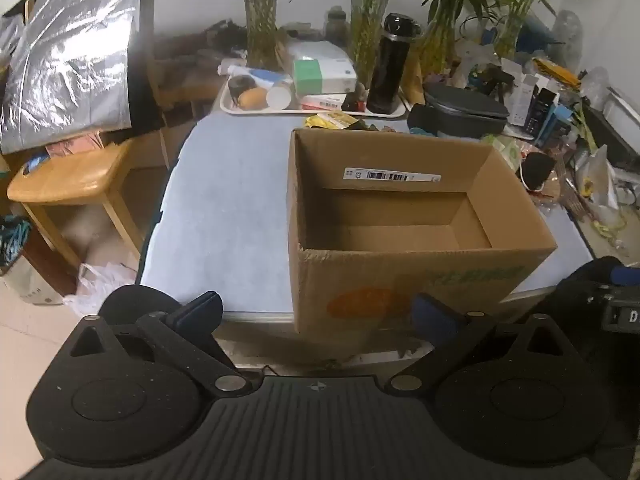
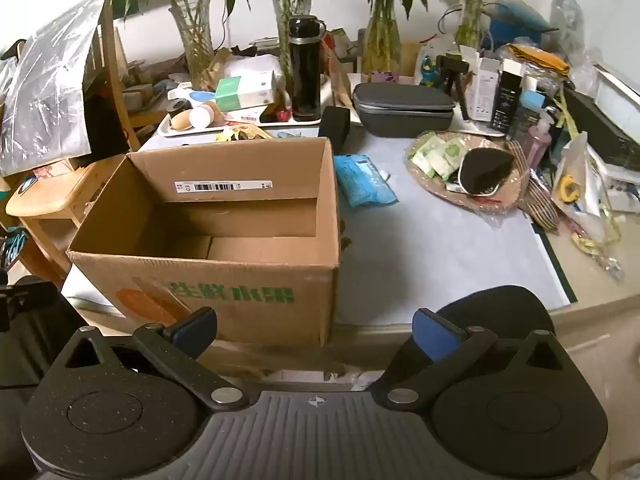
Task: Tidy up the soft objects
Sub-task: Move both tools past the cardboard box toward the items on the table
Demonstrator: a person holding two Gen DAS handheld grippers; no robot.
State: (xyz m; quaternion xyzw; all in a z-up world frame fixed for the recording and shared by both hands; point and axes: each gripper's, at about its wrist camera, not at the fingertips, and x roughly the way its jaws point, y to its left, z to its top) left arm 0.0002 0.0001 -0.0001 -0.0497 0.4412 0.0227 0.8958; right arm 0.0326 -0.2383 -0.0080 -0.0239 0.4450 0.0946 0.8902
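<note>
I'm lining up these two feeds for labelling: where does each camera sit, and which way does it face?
Left wrist view: on the left tool, angled down at the cardboard box, which lies right of centre; both open fingers show, and the other rig at the right edge.
Right wrist view: on the right tool, angled down at the table, the box left of centre, a blue packet beside it; both open fingers show.
Shared: box, black bottle, white tray, vases of plants.
</note>
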